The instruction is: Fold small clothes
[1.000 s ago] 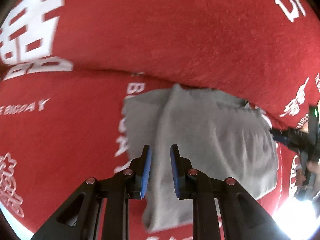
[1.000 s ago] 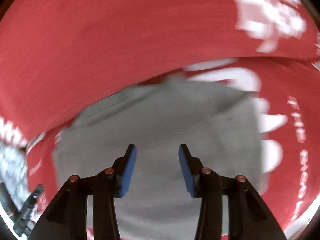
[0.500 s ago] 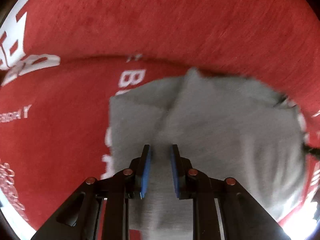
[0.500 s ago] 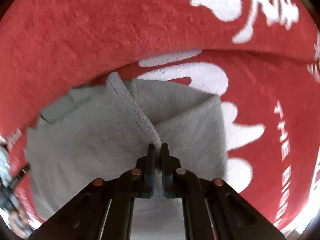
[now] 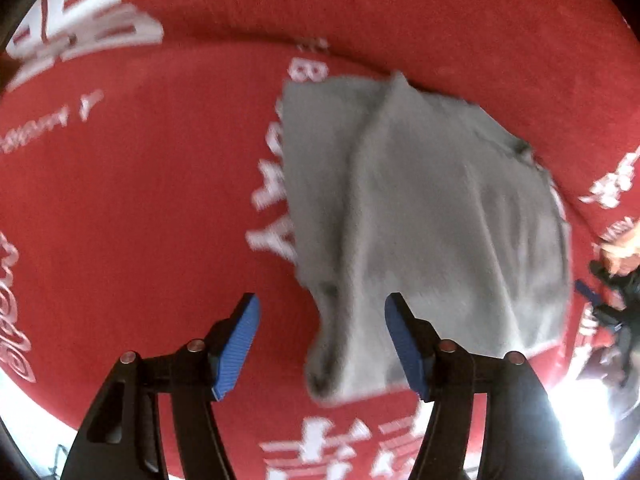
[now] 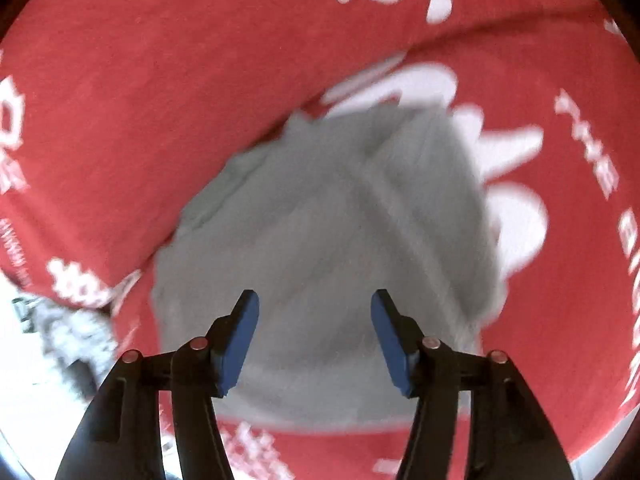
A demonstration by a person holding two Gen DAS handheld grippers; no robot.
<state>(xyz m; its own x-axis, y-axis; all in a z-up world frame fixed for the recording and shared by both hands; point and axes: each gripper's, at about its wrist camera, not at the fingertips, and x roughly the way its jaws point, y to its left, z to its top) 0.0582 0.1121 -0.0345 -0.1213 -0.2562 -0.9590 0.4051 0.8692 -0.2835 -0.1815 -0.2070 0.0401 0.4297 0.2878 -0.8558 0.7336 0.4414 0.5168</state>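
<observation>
While both grippers hang over a red cloth printed with white characters (image 5: pixel 120 200), a small grey garment (image 5: pixel 420 208) lies flat on that cloth, already doubled over with a raised fold ridge running through it.

From the left wrist camera, the left gripper (image 5: pixel 322 340) points steeply down, its blue-padded jaws standing apart. They have just been opening. Nothing is pinched between them. The garment's near corner, a drooping rounded tip, lies in the gap and leans toward the right-hand jaw, without the pads pressing on it. Most of the grey fabric spreads away ahead and to the right of this gripper. Its longer side seems to run from that near corner up toward the far edge.

From the right wrist camera, the right gripper (image 6: pixel 314 338) also has its jaws apart, and they too have just been opening. It grips nothing. The grey garment (image 6: pixel 320 220) sits directly beneath and ahead of it, filling the view between the jaws, with the fold ridge slanting from upper left to lower right.

At the right edge of the left view, the other gripper and part of a hand (image 5: pixel 620 256) are just beyond the garment's far side.

Judging from this, the right gripper is centred over the cloth, while the left sits at its corner, so the left seems better placed to take an edge for the next fold. Both views are motion-blurred.
</observation>
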